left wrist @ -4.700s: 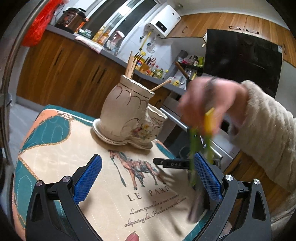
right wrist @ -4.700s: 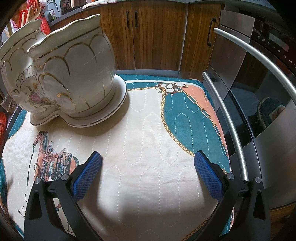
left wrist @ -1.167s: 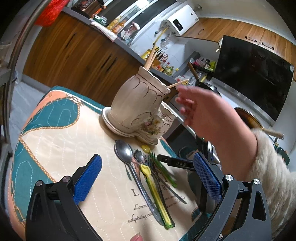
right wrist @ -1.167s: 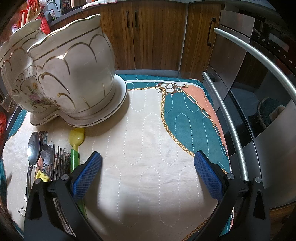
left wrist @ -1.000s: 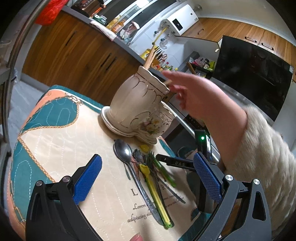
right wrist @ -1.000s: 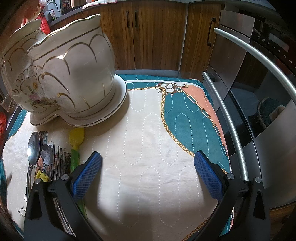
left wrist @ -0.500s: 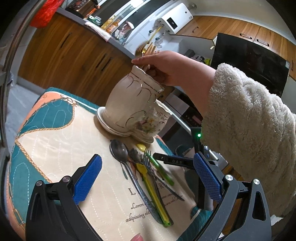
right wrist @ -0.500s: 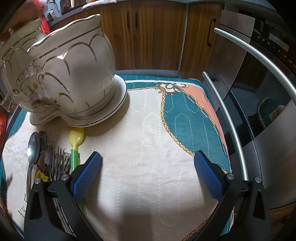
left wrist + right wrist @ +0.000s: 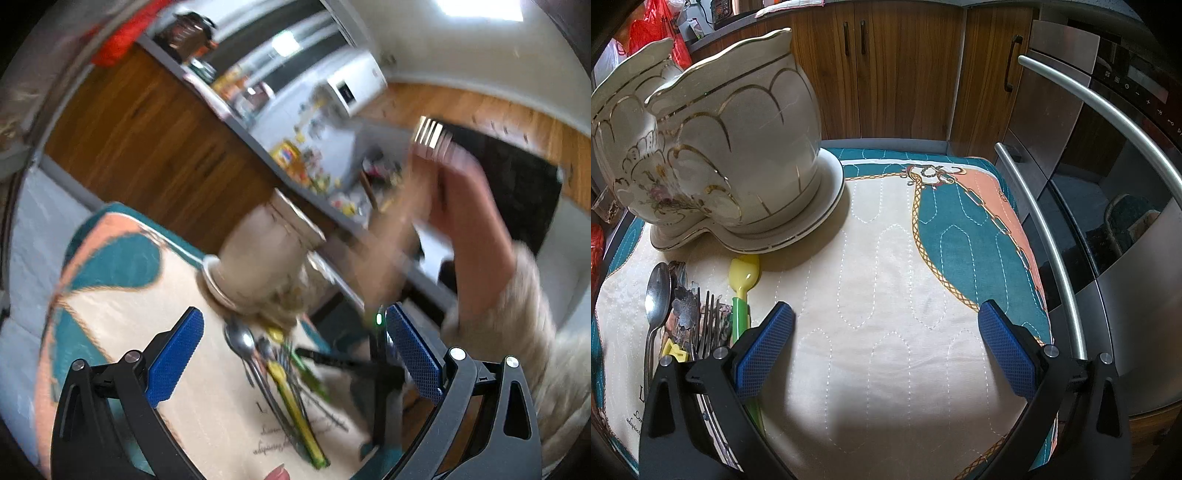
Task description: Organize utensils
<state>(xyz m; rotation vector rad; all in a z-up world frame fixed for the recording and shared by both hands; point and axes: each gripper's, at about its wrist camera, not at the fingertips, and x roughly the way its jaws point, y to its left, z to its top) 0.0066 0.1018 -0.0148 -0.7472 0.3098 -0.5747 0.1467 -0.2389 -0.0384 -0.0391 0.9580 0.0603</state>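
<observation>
While both tools gape wide with nothing between their blue pads, the left tool (image 9: 293, 350) hangs above the quilted mat (image 9: 894, 332) and the right tool (image 9: 886, 339) sits low over it. Loose utensils (image 9: 687, 314) lie at the right tool's 9 o'clock, just below the ceramic holder (image 9: 713, 147). At the left view's 2 o'clock, a blurred bare hand (image 9: 454, 206) is raised.

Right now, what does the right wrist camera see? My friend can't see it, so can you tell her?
The open right gripper hovers empty over a quilted table mat. To its left lie a metal spoon, forks and a yellow-and-green plastic spoon, just in front of a cream ceramic holder with gold trim.
</observation>
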